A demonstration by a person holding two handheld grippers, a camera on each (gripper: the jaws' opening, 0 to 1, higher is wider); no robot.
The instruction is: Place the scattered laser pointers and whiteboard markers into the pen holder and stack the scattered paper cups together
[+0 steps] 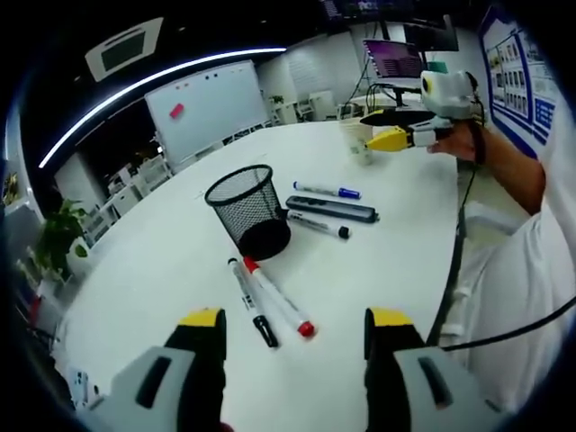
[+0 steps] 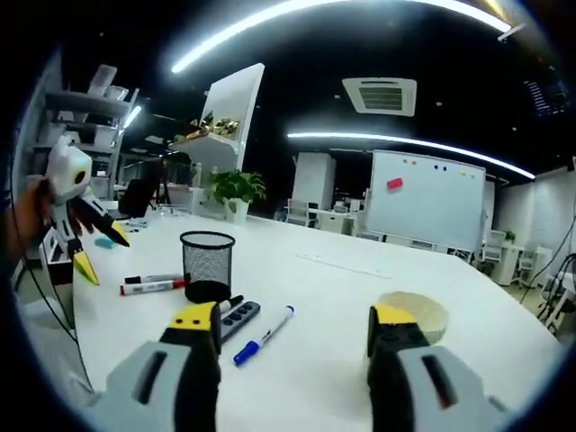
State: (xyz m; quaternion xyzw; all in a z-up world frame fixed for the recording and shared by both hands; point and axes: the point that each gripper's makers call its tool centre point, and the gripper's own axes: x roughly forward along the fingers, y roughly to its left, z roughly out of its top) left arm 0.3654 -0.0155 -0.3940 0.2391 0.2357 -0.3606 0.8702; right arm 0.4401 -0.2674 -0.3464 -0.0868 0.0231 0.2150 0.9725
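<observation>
White desk (image 1: 162, 270) with one black mesh pen holder (image 1: 247, 211). Four markers: a red-capped marker (image 1: 279, 297) and a black-capped marker (image 1: 252, 301) side by side just ahead of the left gripper (image 1: 297, 328), whose jaws stand wide and empty; a blue-capped marker (image 1: 328, 191) and another black-capped marker (image 1: 319, 225) flanking one dark laser pointer (image 1: 333, 210) beside the holder. One paper cup (image 2: 414, 313) lies on its side just beyond the right gripper (image 2: 297, 328), jaws wide, empty. A whiteboard (image 1: 207, 108) stands behind.
</observation>
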